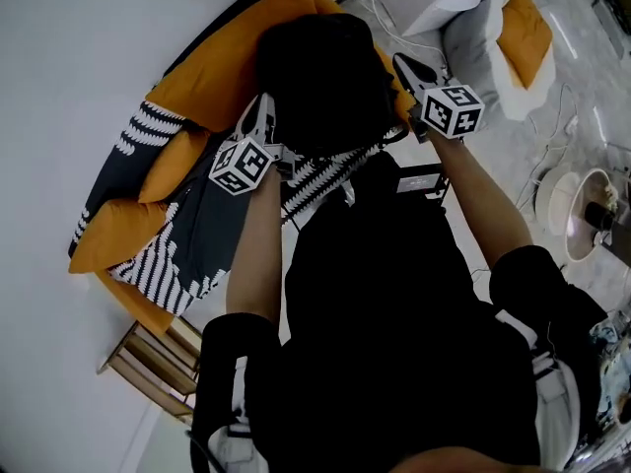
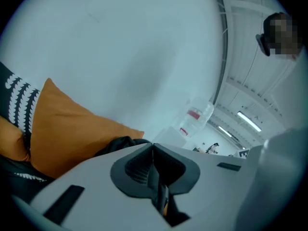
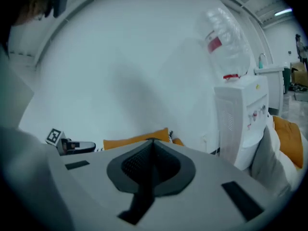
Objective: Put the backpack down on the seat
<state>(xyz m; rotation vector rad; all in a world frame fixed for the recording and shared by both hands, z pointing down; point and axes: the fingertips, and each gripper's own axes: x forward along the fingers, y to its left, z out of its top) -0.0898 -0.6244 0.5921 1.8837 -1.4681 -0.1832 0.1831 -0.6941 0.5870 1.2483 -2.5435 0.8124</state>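
The black backpack [image 1: 320, 82] rests against the orange cushions [image 1: 222, 67] of the sofa seat, above a black-and-white striped throw [image 1: 187, 235]. My left gripper [image 1: 264, 104] is at the backpack's left side. In the left gripper view its jaws [image 2: 153, 146] are together and pinch a dark strap [image 2: 161, 198], with the bag's black fabric [image 2: 118, 143] just beyond. My right gripper [image 1: 404, 63] is at the bag's right side. In the right gripper view its jaws [image 3: 153, 142] are closed with a black strap [image 3: 139, 203] running out from between them.
A white wall backs the sofa. A water dispenser [image 3: 243, 119] stands to the right, with a grey and orange cushion [image 1: 513, 37] beside it. A fan [image 1: 582, 210] sits on the floor at right. A wooden side table [image 1: 158, 353] is at the sofa's near end.
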